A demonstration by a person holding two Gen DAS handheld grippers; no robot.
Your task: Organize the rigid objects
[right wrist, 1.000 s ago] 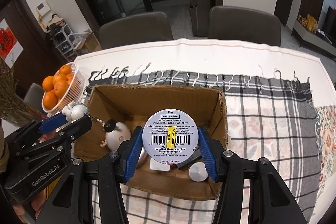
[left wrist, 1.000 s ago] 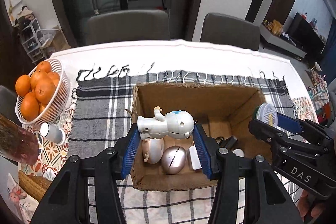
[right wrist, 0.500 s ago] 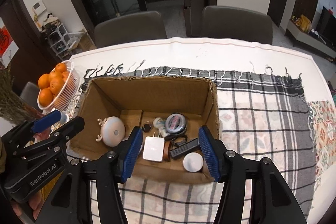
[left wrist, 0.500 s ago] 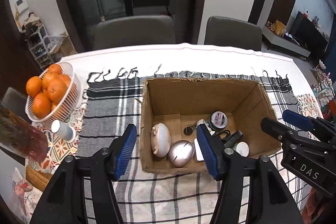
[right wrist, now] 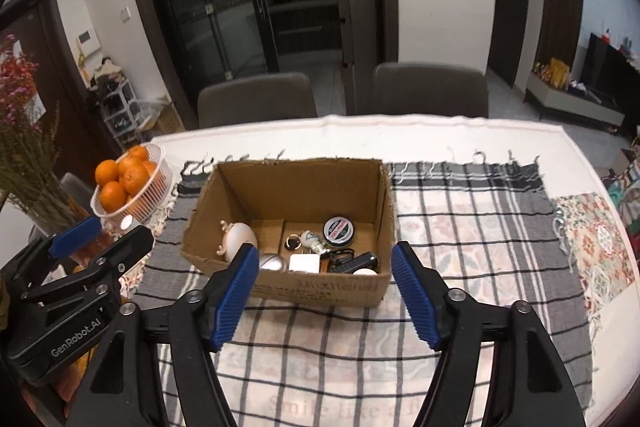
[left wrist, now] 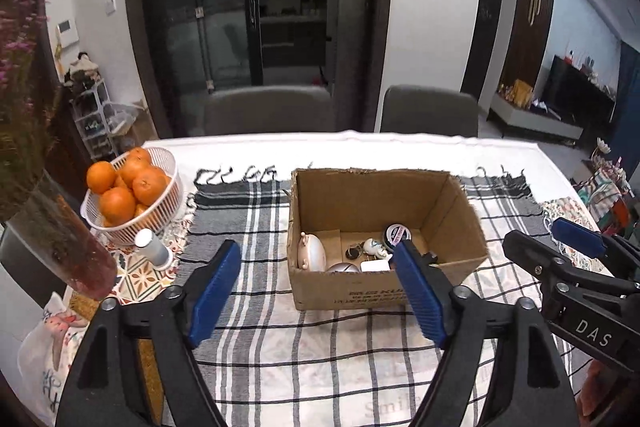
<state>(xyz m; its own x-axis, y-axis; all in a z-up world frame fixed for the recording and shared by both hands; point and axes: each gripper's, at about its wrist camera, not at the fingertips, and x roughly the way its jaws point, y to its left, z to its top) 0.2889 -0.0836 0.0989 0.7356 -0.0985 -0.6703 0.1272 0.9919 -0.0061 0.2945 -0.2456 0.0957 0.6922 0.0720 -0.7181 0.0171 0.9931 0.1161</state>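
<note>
both the left gripper (left wrist: 316, 291) and right gripper (right wrist: 325, 291) hang with jaws wide apart, empty, near the cardboard box (right wrist: 320, 285) on the bench; the round tin (right wrist: 339, 228) lies inside, perhaps against a figurine.

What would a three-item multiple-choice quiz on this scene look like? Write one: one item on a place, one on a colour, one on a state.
1. Where is the round tin?
A. inside the cardboard box
B. on the cloth
C. in a gripper

2. What colour are the pads?
A. red
B. blue
C. green

3. How is the right gripper?
A. shut on a toy
B. shut, empty
C. open, empty

Answers: 1 A, it lies on the box floor; 2 B, all pads show blue; 3 C, its fingers stand wide apart with nothing between.
</note>
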